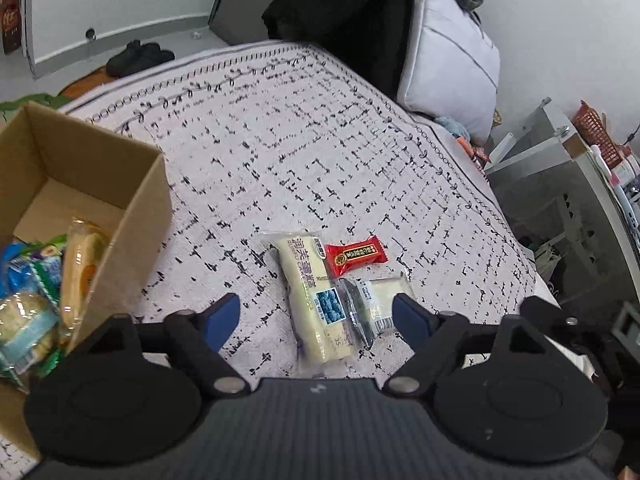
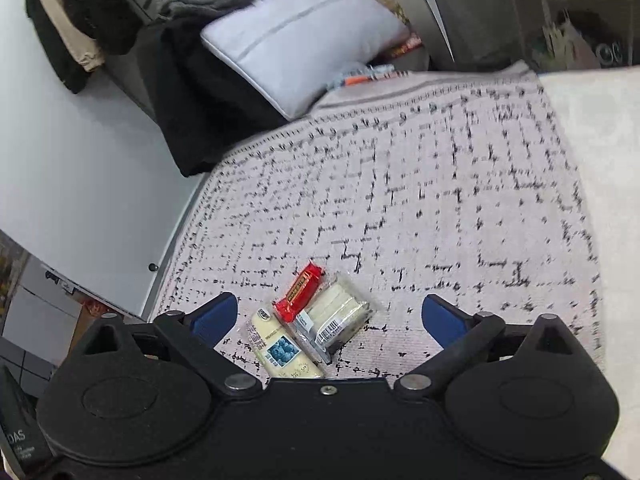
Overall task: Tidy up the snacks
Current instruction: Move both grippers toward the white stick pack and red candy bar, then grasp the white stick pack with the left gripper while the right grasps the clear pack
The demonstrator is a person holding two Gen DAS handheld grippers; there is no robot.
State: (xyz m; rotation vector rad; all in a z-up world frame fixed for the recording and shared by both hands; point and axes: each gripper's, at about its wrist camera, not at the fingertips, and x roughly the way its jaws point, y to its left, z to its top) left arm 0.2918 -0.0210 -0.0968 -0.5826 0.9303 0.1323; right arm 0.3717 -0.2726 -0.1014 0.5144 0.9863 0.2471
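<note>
Three snacks lie together on the patterned bedspread (image 1: 304, 148): a long cream cake pack with a blueberry picture (image 1: 312, 292) (image 2: 280, 346), a small red wrapped bar (image 1: 355, 258) (image 2: 301, 295), and a clear pack of white slices (image 1: 376, 306) (image 2: 340, 314). My left gripper (image 1: 318, 314) hangs open just above the cream pack and the clear pack, holding nothing. My right gripper (image 2: 328, 316) is open too, its blue pads (image 2: 212, 318) either side of the same pile. A cardboard box (image 1: 132, 216) at the left holds several packed snacks (image 1: 36, 300).
A grey-white pillow (image 1: 452, 68) (image 2: 296, 36) and dark clothing (image 2: 192, 92) lie at the head of the bed. A white shelf unit with a red basket (image 1: 596, 136) stands to the right of the bed. Dark slippers (image 1: 140, 56) sit on the floor beyond.
</note>
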